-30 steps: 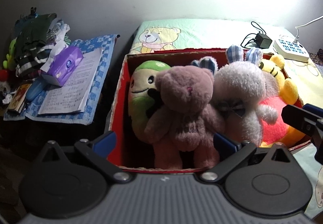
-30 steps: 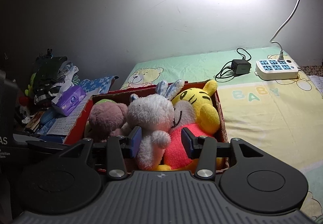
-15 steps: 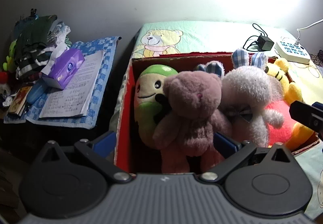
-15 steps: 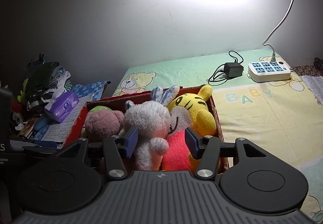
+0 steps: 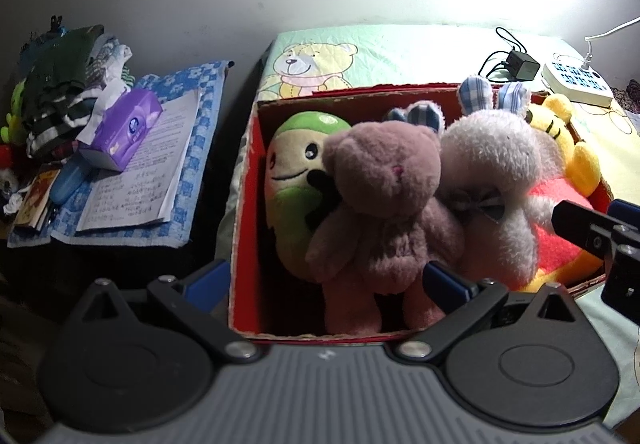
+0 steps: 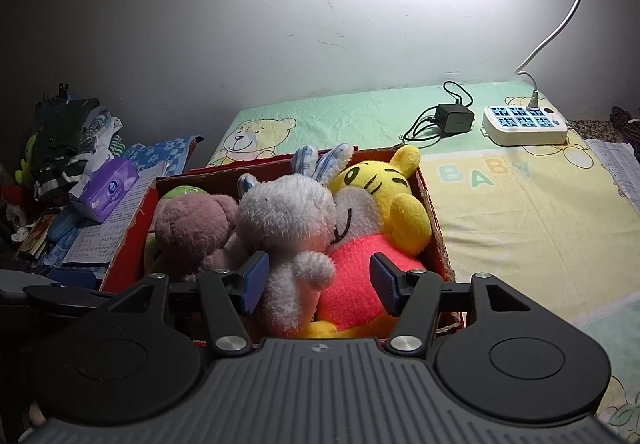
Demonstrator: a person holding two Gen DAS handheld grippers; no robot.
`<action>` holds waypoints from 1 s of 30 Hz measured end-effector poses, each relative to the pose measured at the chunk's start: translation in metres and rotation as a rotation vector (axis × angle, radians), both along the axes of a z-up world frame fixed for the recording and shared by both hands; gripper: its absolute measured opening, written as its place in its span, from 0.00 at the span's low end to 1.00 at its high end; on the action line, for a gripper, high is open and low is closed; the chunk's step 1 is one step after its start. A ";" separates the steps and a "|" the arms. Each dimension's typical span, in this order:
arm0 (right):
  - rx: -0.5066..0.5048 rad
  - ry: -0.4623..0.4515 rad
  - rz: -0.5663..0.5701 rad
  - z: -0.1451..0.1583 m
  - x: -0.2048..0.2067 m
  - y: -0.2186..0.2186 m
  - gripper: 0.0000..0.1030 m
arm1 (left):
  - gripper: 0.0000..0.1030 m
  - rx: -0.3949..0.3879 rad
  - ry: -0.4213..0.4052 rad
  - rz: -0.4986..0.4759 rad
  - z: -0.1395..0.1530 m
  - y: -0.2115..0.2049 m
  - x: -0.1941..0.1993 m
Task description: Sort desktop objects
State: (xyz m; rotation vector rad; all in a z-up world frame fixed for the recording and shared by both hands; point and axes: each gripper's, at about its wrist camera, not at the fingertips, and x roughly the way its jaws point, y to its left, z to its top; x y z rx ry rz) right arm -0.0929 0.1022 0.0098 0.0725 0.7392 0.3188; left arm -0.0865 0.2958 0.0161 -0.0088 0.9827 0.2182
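A red cardboard box sits on the bedsheet, packed with plush toys. A brown bear leans on a green-capped plush. To their right are a pale rabbit and a yellow plush in a red shirt. My left gripper is open at the box's near rim, its fingers either side of the bear's legs without touching. My right gripper is open over the near rim, the rabbit's arm and the red shirt between its fingers, and it also shows from the side.
Left of the bed, a blue checked cloth holds a notebook, a purple tissue pack and a clothes pile. A white power strip and a black charger lie near the wall. Bare sheet stretches right of the box.
My right gripper's fingers have spread a little wider and its view has pulled back slightly. The left gripper has only drifted a little. The toys have not moved.
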 end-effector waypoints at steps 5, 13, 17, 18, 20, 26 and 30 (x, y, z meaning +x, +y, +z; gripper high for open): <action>-0.014 0.005 -0.025 -0.001 0.000 0.004 0.63 | 0.99 0.004 0.001 -0.010 -0.002 0.001 0.000; -0.009 0.005 -0.017 -0.001 0.001 0.007 0.66 | 0.99 -0.009 0.011 0.014 -0.005 0.008 0.005; -0.010 0.004 -0.017 -0.001 0.002 0.008 0.66 | 0.99 -0.011 0.007 0.012 -0.006 0.008 0.006; -0.010 0.003 -0.017 -0.001 0.003 0.008 0.66 | 0.99 -0.017 0.005 0.012 -0.006 0.009 0.006; -0.009 0.004 -0.015 -0.001 0.002 0.009 0.66 | 0.99 -0.022 0.000 0.015 -0.006 0.009 0.006; -0.006 -0.002 -0.008 0.001 0.006 0.009 0.66 | 0.99 -0.011 -0.008 0.044 -0.007 0.011 0.009; -0.001 -0.007 -0.010 0.004 0.008 0.008 0.66 | 0.99 -0.018 0.004 0.030 -0.008 0.011 0.012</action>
